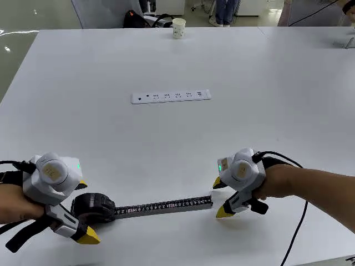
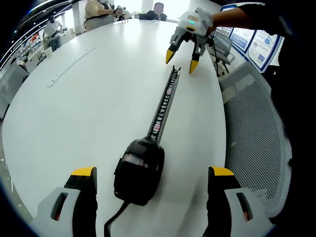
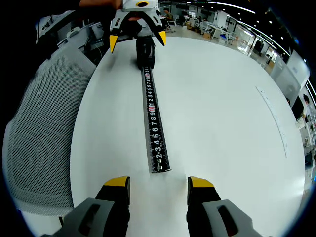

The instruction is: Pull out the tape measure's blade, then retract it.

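Note:
A black tape measure (image 1: pixel 93 208) lies near the table's front edge, its blade (image 1: pixel 166 205) drawn out flat to the right. My left gripper (image 1: pixel 86 210) is open and straddles the case (image 2: pixel 139 170), with a gap on each side. In the left gripper view the blade (image 2: pixel 165 101) runs away toward the right gripper (image 2: pixel 181 59). My right gripper (image 1: pixel 221 197) is open, and the blade's end (image 3: pixel 160 169) lies just ahead of its fingertips, ungripped. Along the blade (image 3: pixel 152 118) in the right gripper view I see the case (image 3: pixel 145 52) and the left gripper (image 3: pixel 137 42) at the far end.
A white power strip (image 1: pixel 171 96) lies mid-table and a paper cup (image 1: pixel 178 27) stands near the far edge. A grey mesh chair (image 3: pixel 44 123) sits beside the table's near edge (image 2: pixel 222 123). People stand beyond the far side.

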Demonstrator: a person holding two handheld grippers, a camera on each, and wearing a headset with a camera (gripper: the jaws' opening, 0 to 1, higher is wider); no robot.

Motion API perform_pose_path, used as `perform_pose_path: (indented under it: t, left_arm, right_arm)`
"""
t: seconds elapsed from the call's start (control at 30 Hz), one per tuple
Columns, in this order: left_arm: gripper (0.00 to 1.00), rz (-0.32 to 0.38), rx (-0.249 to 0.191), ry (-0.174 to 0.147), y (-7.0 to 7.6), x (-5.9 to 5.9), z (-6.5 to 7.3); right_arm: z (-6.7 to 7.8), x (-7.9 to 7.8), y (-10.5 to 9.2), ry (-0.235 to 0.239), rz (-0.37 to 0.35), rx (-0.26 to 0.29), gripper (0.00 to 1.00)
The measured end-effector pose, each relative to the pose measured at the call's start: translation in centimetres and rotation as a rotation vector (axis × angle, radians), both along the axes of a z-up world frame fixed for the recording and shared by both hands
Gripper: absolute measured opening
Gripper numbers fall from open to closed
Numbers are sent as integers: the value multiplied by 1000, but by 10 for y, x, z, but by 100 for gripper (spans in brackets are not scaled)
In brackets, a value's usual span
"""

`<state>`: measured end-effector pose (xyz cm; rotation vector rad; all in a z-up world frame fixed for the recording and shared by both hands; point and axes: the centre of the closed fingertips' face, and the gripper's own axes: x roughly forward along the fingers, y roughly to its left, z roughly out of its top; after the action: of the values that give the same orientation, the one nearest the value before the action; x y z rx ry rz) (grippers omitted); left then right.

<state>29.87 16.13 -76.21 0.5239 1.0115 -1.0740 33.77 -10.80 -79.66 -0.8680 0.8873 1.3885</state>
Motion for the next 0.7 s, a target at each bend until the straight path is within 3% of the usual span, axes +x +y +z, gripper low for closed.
perform_pose_path:
  t: [0.17, 0.4, 0.53, 0.63, 0.7]
  left_arm:
    - [98, 19, -18, 11, -1, -4, 0]
    - [99, 69, -70, 36, -1, -2, 4]
    - [99, 108, -107, -1, -1, 4, 9]
    - [99, 184, -173, -13, -3, 7, 14]
    - [99, 209, -175, -17, 2, 6, 13]
  right_arm:
    - [3, -2, -1, 12, -38, 14, 51]
    - [5, -5, -3, 29, -77, 34, 62]
    - [9, -2, -7, 26, -148, 68, 68]
    - [12, 3, -10, 25, -212, 91, 71]
    - [15, 7, -11, 21, -244, 114, 73]
